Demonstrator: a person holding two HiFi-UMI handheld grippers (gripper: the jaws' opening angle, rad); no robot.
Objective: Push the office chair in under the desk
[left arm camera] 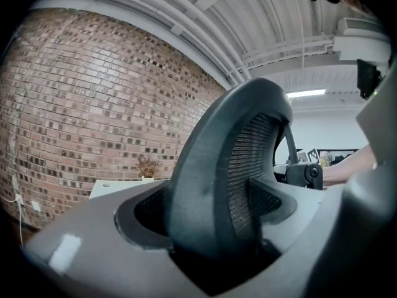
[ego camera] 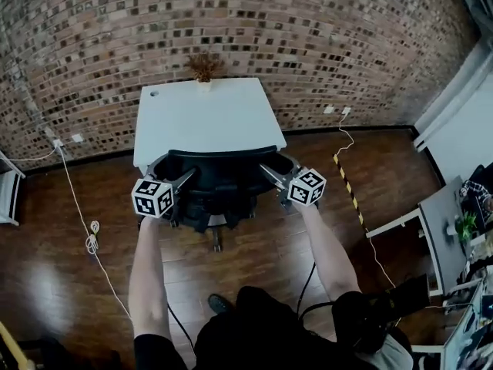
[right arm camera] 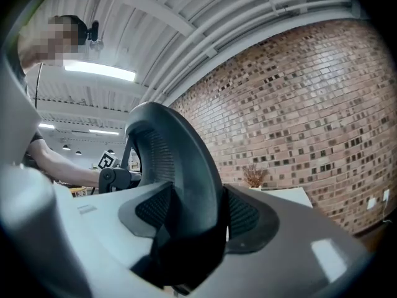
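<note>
**Office chair**: black, mesh backrest with a thick moulded rim, two armrests, and a wheeled base on the floor. It stands square to the front edge of the desk, back toward the person. The top of the backrest reads just at the desk's near edge, and the base is on open floor on the person's side.

**Progress:** judged well under way but not complete. The seat appears to be at least partly under the top, though how far cannot be told from above. The remaining job is a straight push until the backrest comes close to the desk edge.

**Left gripper**: jaws clamped across the backrest's left rim, pads on either face.

**Right gripper**: jaws clamped the same way across the right rim, the rim filling the gap.

**Desk:** white rectangular top, set against the brick wall, bare except for a small dried plant at its far edge.

**Surroundings:** dark wooden floor, with a pale cable trailing along it to the left, well apart from the chair's wheels.
</note>
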